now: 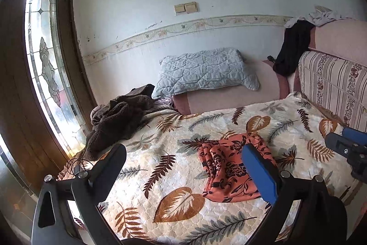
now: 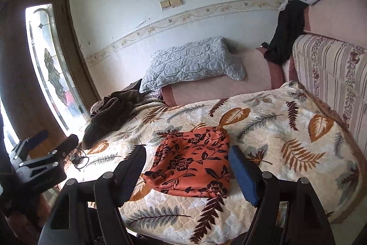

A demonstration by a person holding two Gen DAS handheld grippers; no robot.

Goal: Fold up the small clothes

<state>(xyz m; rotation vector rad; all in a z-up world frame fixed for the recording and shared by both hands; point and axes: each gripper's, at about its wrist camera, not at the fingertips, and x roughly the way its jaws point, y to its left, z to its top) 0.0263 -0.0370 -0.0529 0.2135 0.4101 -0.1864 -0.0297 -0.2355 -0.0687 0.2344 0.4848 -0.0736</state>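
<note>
— Lying folded on the leaf-print blanket (image 2: 286,130) of the bed, that orange floral garment (image 2: 195,167)?
— Yes, in a compact bundle (some creases along one side), touching neither gripper.
— And the fingers?
— Left gripper (image 1: 183,167) spread wide, empty. Right gripper (image 2: 187,167) spread apart too, holding nothing, above the cloth.

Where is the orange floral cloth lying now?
The orange floral cloth lies folded on the leaf-pattern blanket, in front of both open grippers, with the brown garment farther left.
</note>
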